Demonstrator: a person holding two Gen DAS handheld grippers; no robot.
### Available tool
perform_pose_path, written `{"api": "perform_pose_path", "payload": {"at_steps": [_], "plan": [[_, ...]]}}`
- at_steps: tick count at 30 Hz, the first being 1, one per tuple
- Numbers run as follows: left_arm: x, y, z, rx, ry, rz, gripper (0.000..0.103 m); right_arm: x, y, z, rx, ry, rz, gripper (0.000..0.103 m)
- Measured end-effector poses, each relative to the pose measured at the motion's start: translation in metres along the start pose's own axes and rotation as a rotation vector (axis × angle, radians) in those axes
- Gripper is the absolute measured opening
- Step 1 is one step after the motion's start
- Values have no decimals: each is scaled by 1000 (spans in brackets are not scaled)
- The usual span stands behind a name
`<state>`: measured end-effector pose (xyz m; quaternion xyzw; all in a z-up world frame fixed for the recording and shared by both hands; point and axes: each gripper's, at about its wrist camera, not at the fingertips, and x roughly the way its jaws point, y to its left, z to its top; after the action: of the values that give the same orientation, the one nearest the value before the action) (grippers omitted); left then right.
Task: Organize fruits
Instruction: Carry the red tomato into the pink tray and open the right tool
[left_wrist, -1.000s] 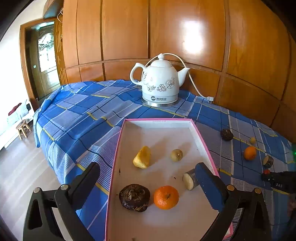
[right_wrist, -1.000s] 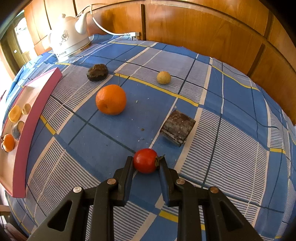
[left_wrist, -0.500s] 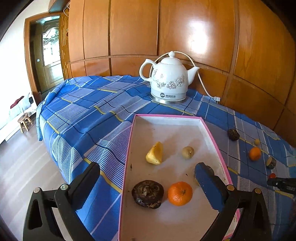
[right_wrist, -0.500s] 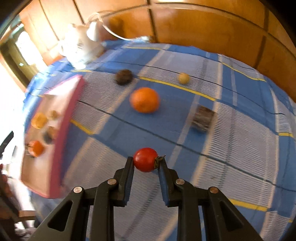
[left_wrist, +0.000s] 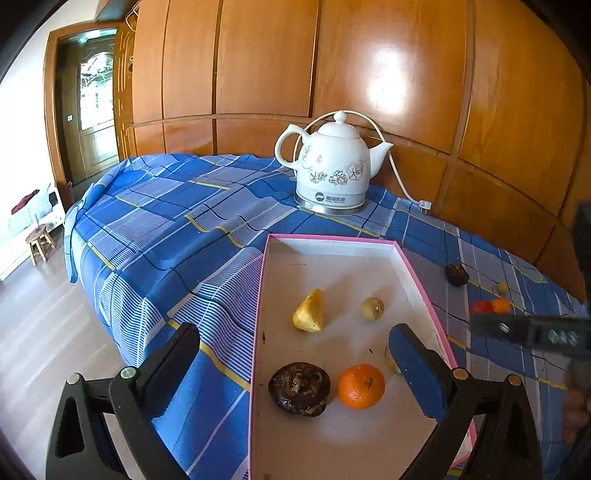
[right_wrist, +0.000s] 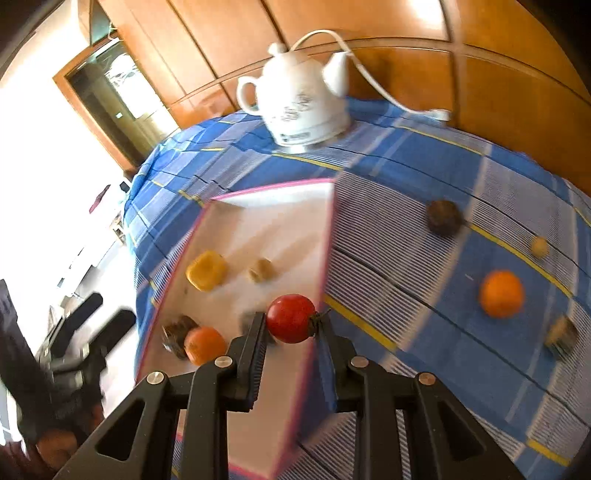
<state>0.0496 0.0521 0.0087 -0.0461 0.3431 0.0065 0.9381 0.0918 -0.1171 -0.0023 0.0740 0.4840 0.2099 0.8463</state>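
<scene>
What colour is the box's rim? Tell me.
Pink, around a white box; clearest in the left wrist view.

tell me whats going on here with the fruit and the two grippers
A person is sorting fruit into a pink-rimmed tray on a blue checked cloth. The right gripper is shut on a small red tomato over the tray's edge. The left gripper hangs open and empty over the tray, which holds an orange and other pieces. Another orange and some bits lie on the cloth.

Glossy varnished wood panels (left_wrist: 266, 59) are seen behind a smooth glazed white kettle (left_wrist: 332, 166) (on a shiny metal base). The checked cloth (left_wrist: 177, 221) looks matt, as does the pink-rimmed cardboard tray (left_wrist: 332, 245).
</scene>
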Motion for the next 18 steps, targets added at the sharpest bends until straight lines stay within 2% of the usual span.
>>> {"api": "perform_pose_path", "payload": {"at_steps": [5,8,11,18], "plan": [[-1,4,-2,4,-6,-5,103,30,13,19,7,21,10,27],[-1,7,-4,-1,-5,-10,103,41,11,22,23,38,-5,34],[-1,6,-4,4,-7,-4,103,38,6,17,46,39,6,37],[-3,1,-4,22,-18,7,103,14,-3,-7,22,10,-32,37]]}}
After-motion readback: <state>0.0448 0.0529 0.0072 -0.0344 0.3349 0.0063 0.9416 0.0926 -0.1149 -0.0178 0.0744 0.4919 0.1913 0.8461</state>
